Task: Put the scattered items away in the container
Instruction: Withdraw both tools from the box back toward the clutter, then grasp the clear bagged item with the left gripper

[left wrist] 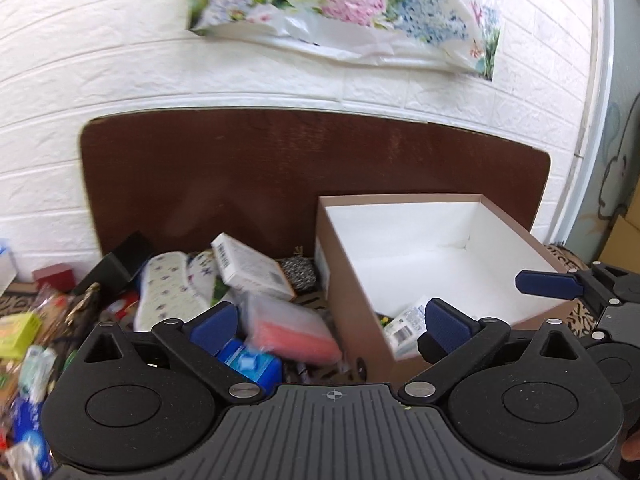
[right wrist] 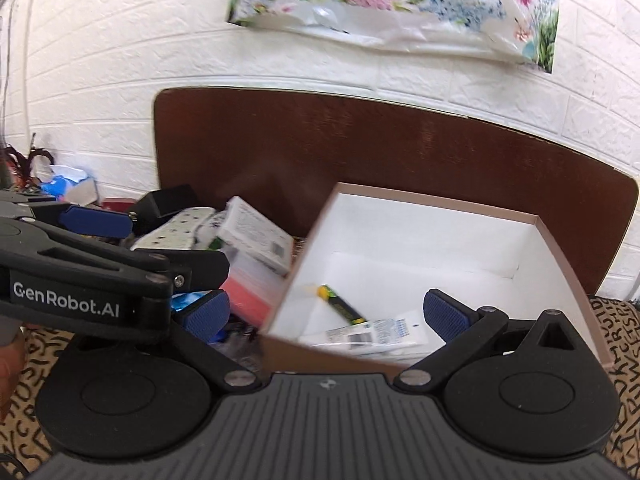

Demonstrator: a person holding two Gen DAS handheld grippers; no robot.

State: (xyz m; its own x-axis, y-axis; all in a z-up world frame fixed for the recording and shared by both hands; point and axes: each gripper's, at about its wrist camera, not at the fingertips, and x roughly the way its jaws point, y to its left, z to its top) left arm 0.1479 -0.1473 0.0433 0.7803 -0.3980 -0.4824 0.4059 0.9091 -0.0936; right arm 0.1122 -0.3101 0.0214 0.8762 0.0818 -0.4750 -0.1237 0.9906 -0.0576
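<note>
A brown cardboard box (left wrist: 344, 280) with a white inside stands on the right. In it lie a white barcoded packet (right wrist: 372, 332) and a yellow-green tube (right wrist: 342, 306). My left gripper (left wrist: 331, 326) is open and holds nothing, straddling the box's left wall. A clear case with a pink pad (left wrist: 288, 328) and a blue container (left wrist: 252, 364) lie between its fingers. My right gripper (right wrist: 327, 316) is open and holds nothing, over the box's near left corner. The pile left of the box holds a white barcoded carton (left wrist: 248, 268), a floral pouch (left wrist: 168, 284) and a black box (left wrist: 124, 260).
A dark brown board (left wrist: 280, 168) leans on the white brick wall behind the box. A floral plastic bag (left wrist: 352, 4) hangs above. More packets, a green box (left wrist: 16, 334) and a red box (left wrist: 54, 276) lie at far left. The cloth (right wrist: 616, 360) underneath is patterned.
</note>
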